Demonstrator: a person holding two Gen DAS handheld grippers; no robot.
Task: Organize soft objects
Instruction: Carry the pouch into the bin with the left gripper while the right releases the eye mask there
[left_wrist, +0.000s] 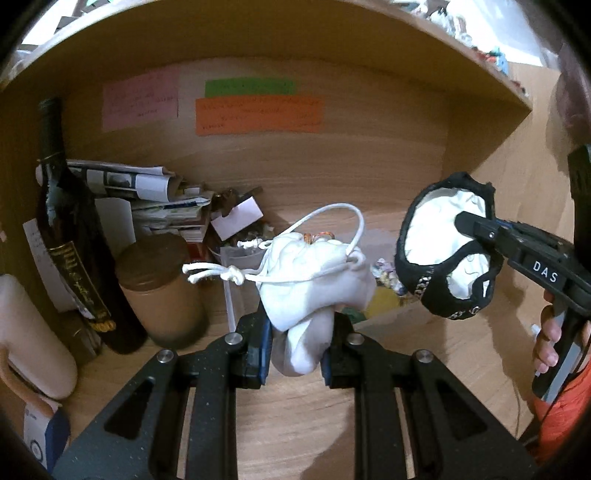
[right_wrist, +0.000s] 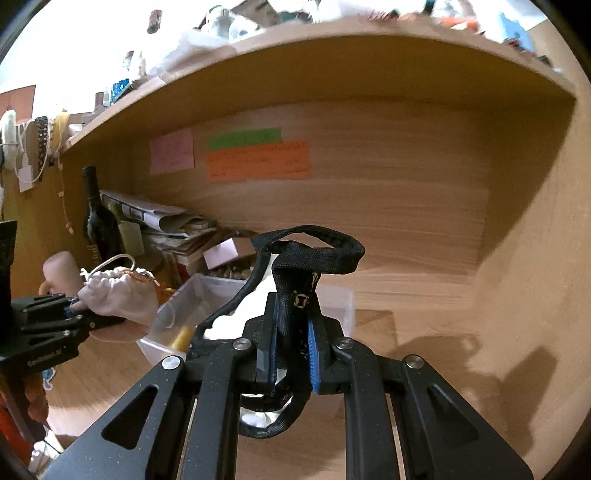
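My left gripper (left_wrist: 297, 332) is shut on a white drawstring pouch (left_wrist: 314, 280) and holds it above the wooden shelf floor, cords hanging to the left. It also shows in the right wrist view (right_wrist: 118, 299), at the left gripper (right_wrist: 79, 312). My right gripper (right_wrist: 291, 343) is shut on a black-edged white fabric piece with straps (right_wrist: 314, 258). In the left wrist view that piece (left_wrist: 443, 258) hangs from the right gripper (left_wrist: 469, 221), to the right of the pouch and apart from it.
A dark wine bottle (left_wrist: 70, 229), a brown-lidded jar (left_wrist: 159, 291), stacked papers (left_wrist: 162, 199) and a clear plastic bin (right_wrist: 207, 295) of small items crowd the shelf's left and back. Coloured notes (left_wrist: 258, 110) are stuck to the back wall. A shelf board (left_wrist: 332, 29) runs overhead.
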